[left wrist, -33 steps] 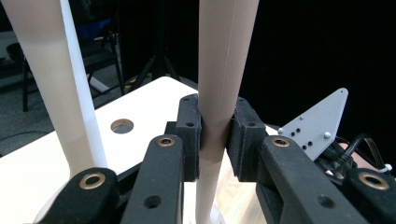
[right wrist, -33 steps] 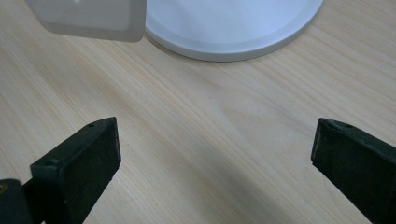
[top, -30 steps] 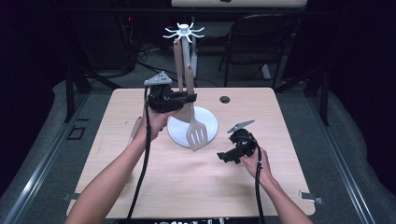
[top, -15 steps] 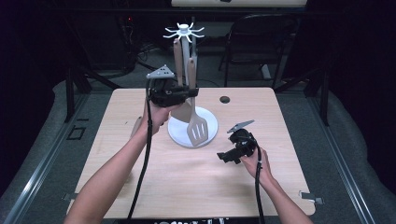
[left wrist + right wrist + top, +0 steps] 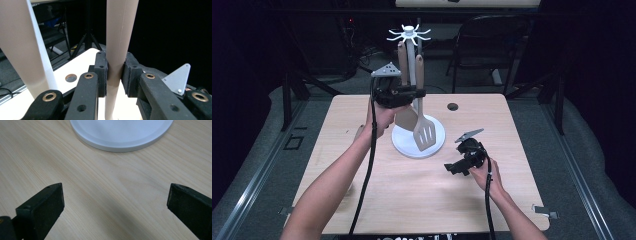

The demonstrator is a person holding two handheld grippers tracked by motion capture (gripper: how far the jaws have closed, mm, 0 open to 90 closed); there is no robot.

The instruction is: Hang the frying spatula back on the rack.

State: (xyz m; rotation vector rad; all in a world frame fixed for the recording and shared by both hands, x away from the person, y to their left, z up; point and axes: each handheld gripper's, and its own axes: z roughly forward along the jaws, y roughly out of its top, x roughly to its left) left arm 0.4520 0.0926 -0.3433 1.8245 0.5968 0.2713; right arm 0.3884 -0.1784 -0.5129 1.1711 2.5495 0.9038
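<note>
Left gripper (image 5: 414, 93) clamped on the slotted spatula's (image 5: 424, 136) handle, beside the white utensil stand (image 5: 411, 37).

The spatula hangs upright, long axis vertical, blade just above the stand's round base (image 5: 438, 144); the hook crown sits at twelve o'clock above the grip. Right gripper (image 5: 453, 168) rests at four o'clock on the wooden table (image 5: 412, 200), jaws apart and empty; dark room with a chair (image 5: 492, 40) behind.

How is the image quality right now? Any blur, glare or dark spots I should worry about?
High view: table evenly lit, surroundings dark, picture slightly soft. Left gripper view: left hand-held gripper and clamped spatula handle sharp, background black at right. Right gripper view: wood grain crisp, soft shadow between the right hand-held gripper's jaws, no glare.
</note>
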